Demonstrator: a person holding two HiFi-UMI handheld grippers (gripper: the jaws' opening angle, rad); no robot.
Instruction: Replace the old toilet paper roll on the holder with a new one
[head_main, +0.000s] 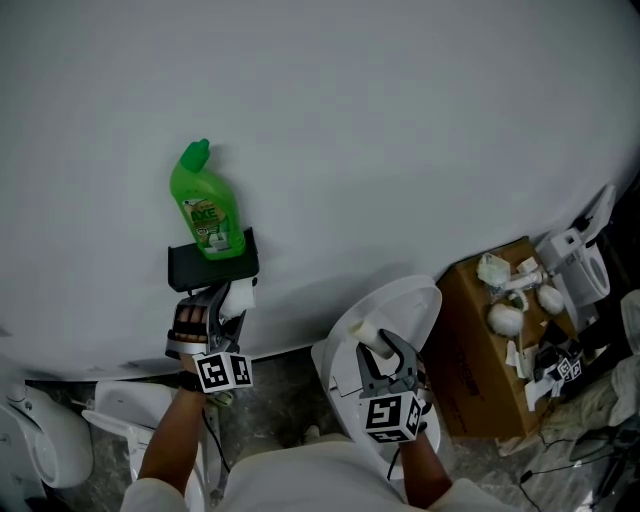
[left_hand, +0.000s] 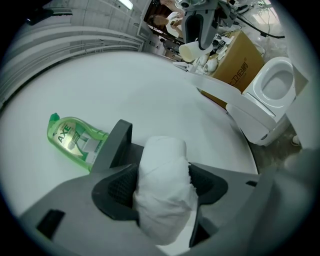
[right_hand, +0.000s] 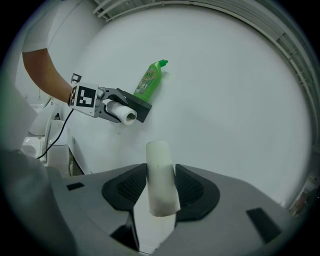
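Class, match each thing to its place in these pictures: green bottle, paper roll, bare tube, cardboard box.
Things:
1. green bottle
2. paper roll
3. bare tube
4. cardboard box

Places:
A. gripped in the right gripper
B. beside the toilet
C. standing on the black shelf
D. gripped in the left gripper

Pairs: 1-C, 2-D, 3-A, 4-B

A green bottle (head_main: 207, 205) stands against the white wall (head_main: 420, 120), a cardboard box (head_main: 468, 335) beside the toilet (head_main: 412, 298).
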